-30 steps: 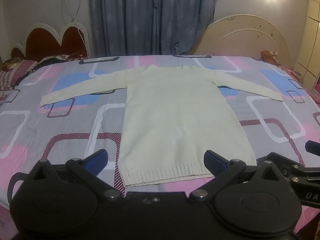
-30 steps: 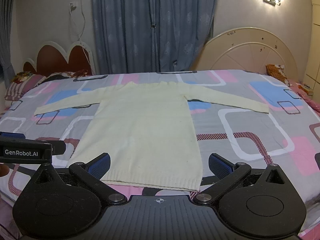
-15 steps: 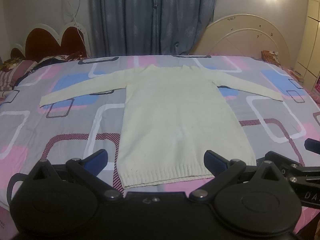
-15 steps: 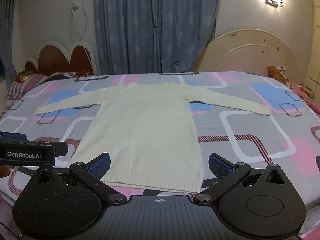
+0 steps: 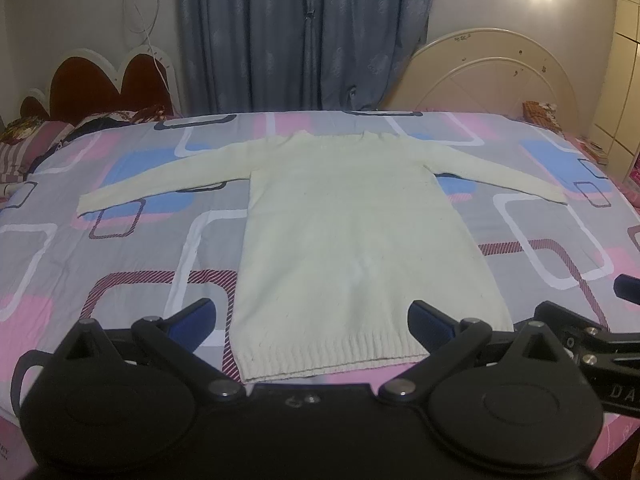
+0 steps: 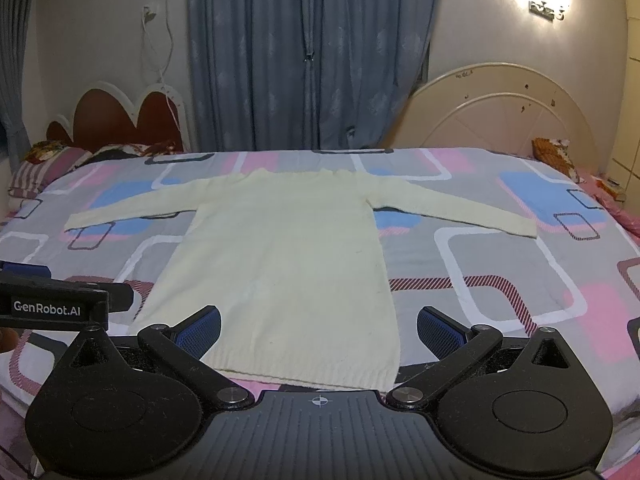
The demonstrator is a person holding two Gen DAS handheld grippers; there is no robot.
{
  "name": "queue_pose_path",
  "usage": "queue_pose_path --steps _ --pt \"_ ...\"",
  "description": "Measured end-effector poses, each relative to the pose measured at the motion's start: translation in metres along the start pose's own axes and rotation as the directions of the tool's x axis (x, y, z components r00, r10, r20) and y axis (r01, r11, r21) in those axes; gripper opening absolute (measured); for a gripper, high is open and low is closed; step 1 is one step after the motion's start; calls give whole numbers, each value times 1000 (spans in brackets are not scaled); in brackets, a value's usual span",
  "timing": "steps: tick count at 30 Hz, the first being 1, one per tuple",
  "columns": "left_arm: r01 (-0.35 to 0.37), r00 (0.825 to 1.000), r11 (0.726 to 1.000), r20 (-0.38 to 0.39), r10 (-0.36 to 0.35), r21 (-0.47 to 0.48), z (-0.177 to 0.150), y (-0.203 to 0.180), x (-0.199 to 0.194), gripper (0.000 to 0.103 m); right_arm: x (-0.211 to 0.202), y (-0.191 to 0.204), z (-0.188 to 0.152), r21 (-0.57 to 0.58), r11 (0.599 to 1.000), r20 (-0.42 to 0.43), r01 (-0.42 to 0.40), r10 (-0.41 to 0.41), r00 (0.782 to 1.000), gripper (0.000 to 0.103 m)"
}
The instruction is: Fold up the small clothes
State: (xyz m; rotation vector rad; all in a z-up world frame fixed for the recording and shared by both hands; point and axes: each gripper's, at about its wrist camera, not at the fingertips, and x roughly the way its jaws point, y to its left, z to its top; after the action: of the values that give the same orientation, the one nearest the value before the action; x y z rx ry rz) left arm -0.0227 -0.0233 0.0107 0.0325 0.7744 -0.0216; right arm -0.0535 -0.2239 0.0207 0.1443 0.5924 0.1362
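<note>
Two grippers hang at the near edge of the bed, both with their blue-padded fingers spread wide and holding nothing. The left gripper [image 5: 312, 316] frames the ribbed hem of a cream knit sweater [image 5: 352, 236]; the right gripper [image 6: 319, 326] sits just beside it, and each one shows at the border of the other's view.

The sweater lies flat and unfolded on the bedsheet [image 5: 120, 248], a grey cover with pink, blue and white rounded squares. Its hem runs close to the near edge of the bed, its neckline points toward the far side, and both sleeves stretch straight out. The left sleeve cuff [image 5: 86, 204] ends well short of the bed's left side; the right sleeve cuff [image 6: 526, 230] likewise leaves a broad strip of bare sheet before the right side. Open sheet flanks the body on both sides, and a band of it lies between the neckline and the far edge.

Behind the bed hang blue-grey curtains [image 6: 312, 52]. A dark red scalloped headboard [image 6: 120, 120] stands at the far left with striped pillows [image 6: 40, 168] below it, and a cream arched headboard [image 6: 500, 108] stands at the far right. A small orange-patterned bundle [image 6: 554, 154], possibly cloth, rests near the right corner.
</note>
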Motion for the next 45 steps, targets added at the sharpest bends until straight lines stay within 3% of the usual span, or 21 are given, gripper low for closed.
queue_pose_path --steps 5,9,14,21,28,45 --pt "-3 1000 1000 10 3 4 6 -2 7 102 13 -8 3 -60 996 -47 61 -63 997 103" --pt "-12 1000 1000 19 12 -19 14 0 19 102 22 -18 4 -53 996 -49 66 -69 996 103" --pt "-23 999 999 31 24 -31 24 1 36 102 33 -33 13 -70 993 4 91 -91 996 103" --pt "-39 998 999 40 40 -20 39 -2 70 102 65 -62 33 -55 993 2 107 -107 994 103" --pt "-39 999 997 17 40 -63 59 3 119 102 105 -103 52 3 994 3 107 -107 994 103" --pt "-151 988 988 -20 150 -42 105 -16 235 101 228 -207 79 82 972 -89 219 -212 973 102"
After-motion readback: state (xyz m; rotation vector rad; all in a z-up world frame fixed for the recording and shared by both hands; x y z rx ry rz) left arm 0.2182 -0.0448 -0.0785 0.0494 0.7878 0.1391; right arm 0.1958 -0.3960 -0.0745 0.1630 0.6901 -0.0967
